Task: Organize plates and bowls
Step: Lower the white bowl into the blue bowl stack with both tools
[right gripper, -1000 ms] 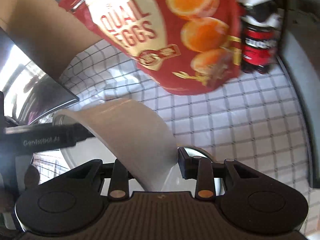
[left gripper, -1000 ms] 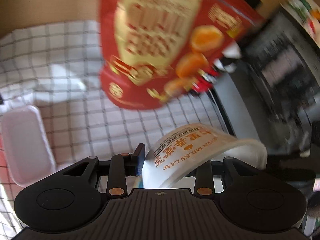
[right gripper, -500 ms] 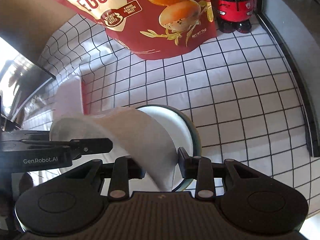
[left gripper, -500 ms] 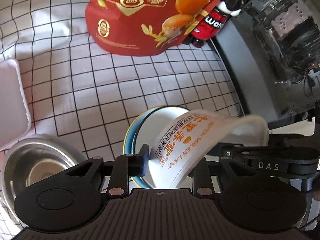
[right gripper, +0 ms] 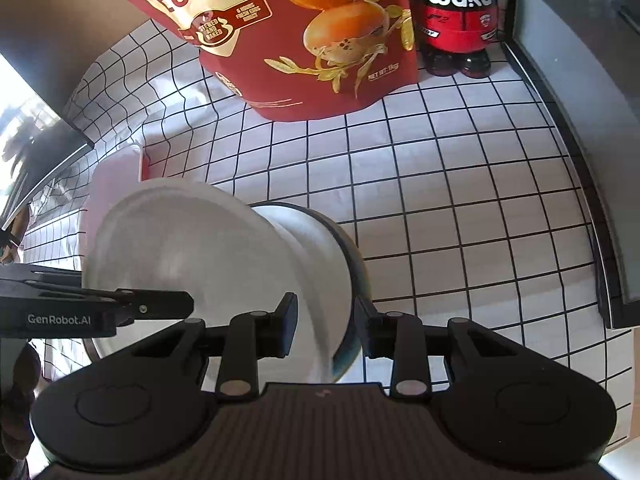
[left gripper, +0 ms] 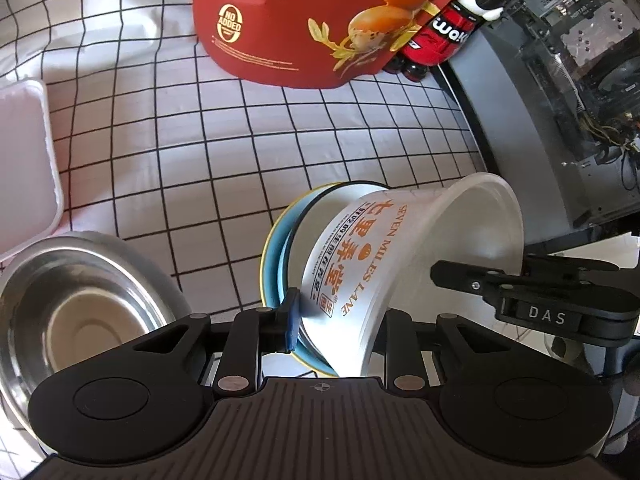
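Observation:
A white paper bowl point(left gripper: 400, 248) with orange print hangs tilted on its side, mouth to the right in the left wrist view. My left gripper point(left gripper: 338, 320) is shut on its wall near the base, the blue pad point(left gripper: 292, 320) pressing on it. My right gripper point(right gripper: 326, 316) is shut on the opposite wall of the same bowl point(right gripper: 192, 256). Its base sits over a stack: a white dark-rimmed bowl point(left gripper: 304, 236) inside a blue bowl point(left gripper: 274, 264). A steel bowl point(left gripper: 80, 300) with a white one inside lies at the lower left.
A black-checked white cloth point(left gripper: 200, 160) covers the table. A white tray point(left gripper: 24, 160) lies at the left edge. A red quail-egg bag point(right gripper: 312, 40) and a red Waka bottle point(right gripper: 460, 16) stand at the back. A grey computer case point(left gripper: 560, 100) borders the right side.
Both grippers have come down with the paper bowl toward the table. The stacked bowls and the steel bowl have come into view beneath, and the red bag has slid up the frame.

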Available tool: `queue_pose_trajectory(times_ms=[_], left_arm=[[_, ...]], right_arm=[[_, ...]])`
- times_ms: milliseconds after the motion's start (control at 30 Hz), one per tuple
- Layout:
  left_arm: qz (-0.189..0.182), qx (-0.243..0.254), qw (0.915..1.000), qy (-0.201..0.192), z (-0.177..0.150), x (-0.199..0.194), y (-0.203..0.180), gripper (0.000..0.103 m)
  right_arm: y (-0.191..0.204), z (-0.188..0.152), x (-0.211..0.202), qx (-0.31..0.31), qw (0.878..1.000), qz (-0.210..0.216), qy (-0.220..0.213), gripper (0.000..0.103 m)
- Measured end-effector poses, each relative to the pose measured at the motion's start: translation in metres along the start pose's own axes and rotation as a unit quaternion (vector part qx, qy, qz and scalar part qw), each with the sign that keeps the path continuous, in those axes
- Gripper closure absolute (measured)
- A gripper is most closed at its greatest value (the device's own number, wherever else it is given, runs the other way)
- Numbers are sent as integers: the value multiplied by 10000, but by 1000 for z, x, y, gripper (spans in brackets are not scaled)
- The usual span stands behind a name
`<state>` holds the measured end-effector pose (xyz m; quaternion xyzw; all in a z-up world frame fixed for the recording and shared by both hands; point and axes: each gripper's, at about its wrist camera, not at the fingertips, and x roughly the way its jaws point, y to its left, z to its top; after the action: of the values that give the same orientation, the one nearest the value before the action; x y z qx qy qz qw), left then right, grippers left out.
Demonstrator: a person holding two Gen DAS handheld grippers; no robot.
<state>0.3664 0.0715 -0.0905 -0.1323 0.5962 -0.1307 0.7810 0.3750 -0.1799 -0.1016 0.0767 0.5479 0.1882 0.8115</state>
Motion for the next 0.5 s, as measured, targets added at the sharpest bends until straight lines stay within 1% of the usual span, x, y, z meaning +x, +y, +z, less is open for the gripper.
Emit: queue_pose_trajectory(times_ms=[100,200,267,367,433,500], left_arm=[[-43,-50,10000,2,1,-2,-1,76],[-258,-133,9996,24,4,-8,-4,76],[-315,-107,9994,-58,7,-13,-9,75],[-209,-62,9995,-217,14,-15,-12,75],[-144,-137,9996,-191,19,-8,-8,75],[42,-212,9997,-125,21,0,-3,75]], right_arm=[[-1,-2,-2,9,10000,84,0,71],[2,-3,-5,12,9997,229,13,71],[5,-1,-7,-6,9996,269,-28,71],[6,6,-7,12,9997,228,-116,71],[6,12,-4,20,9997,126,-192,71],[5,16,-1,29,9997,-6,-260,71]])
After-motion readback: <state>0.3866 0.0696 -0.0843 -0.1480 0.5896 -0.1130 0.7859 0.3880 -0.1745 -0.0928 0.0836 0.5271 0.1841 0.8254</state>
